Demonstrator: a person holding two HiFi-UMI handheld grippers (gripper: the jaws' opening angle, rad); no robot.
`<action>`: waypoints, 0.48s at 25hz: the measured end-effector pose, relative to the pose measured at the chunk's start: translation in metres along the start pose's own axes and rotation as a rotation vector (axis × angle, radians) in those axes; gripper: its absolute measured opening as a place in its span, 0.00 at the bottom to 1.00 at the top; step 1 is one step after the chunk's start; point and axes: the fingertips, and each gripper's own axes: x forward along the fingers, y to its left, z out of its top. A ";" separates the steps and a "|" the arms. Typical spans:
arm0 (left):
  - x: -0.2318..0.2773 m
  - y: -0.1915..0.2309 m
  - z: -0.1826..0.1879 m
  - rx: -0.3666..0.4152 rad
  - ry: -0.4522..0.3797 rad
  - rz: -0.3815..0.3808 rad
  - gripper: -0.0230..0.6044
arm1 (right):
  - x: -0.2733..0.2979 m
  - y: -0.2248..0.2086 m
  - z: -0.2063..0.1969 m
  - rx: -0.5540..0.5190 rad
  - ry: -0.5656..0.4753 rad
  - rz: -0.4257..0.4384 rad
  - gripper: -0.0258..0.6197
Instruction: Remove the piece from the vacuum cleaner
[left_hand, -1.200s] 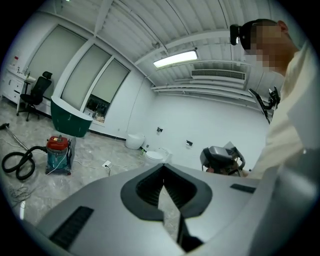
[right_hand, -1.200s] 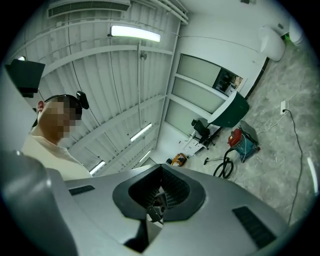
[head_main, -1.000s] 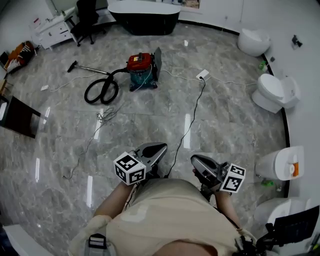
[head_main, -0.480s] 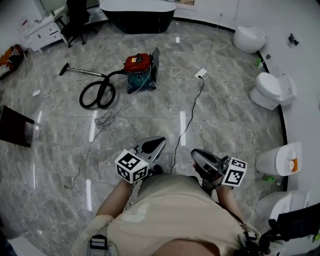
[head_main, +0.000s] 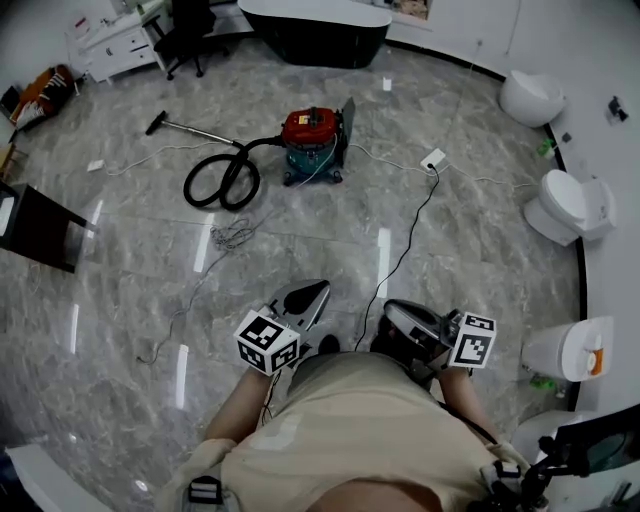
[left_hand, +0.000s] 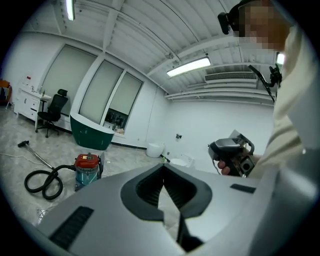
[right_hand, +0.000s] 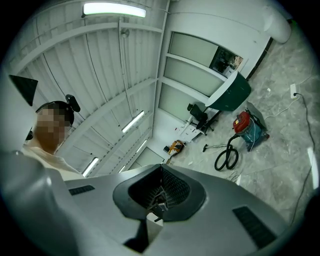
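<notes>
Holding the left claw (head_main: 306, 294) and the right claw (head_main: 393, 313) closed and empty, close before the body. Well apart from the vacuum cleaner (head_main: 312, 145), standing on the floor (head_main: 130, 250) far ahead and slightly to the left, with its hose (head_main: 228, 180) looped and its tube (head_main: 190, 130) stretched out further left. Probably a little nearer to the left claw; must walk forward first.

No lettering, label, brand or number can be read in any view.
</notes>
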 end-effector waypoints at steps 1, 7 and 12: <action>-0.001 0.002 0.001 -0.004 0.000 0.012 0.04 | 0.003 -0.001 0.001 0.006 0.012 0.008 0.04; 0.006 0.005 0.008 -0.014 0.003 0.043 0.04 | 0.013 -0.020 0.019 0.077 0.021 0.069 0.04; 0.050 0.004 0.019 -0.019 0.024 0.063 0.04 | 0.004 -0.045 0.059 0.081 0.030 0.116 0.04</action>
